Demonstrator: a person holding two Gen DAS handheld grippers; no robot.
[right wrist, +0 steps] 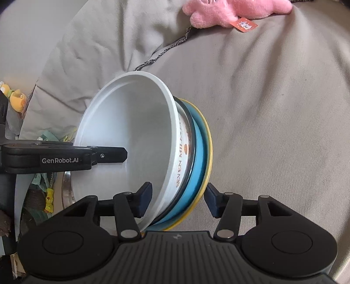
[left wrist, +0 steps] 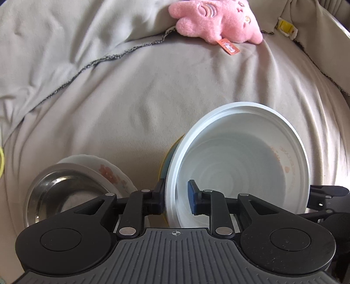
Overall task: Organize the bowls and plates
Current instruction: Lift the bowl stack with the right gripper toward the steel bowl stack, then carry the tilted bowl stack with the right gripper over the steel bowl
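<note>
Bedsheet (left wrist: 175, 98) open ahead; left claw (left wrist: 177, 196) clamps white bowl (left wrist: 240, 157) rim; right claw (right wrist: 178, 201) apart.

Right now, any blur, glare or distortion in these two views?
Left wrist: fisheye bends the bedding; plush soft, white bowl sharp, steel bowl shows reflections. Right wrist: strong edge curvature; bowl lettering crisp, no harsh glare.

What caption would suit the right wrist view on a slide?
Both tongs straddle the tilted stack's rims: white plastic bowl nested in a blue, yellow-rimmed plate.
</note>
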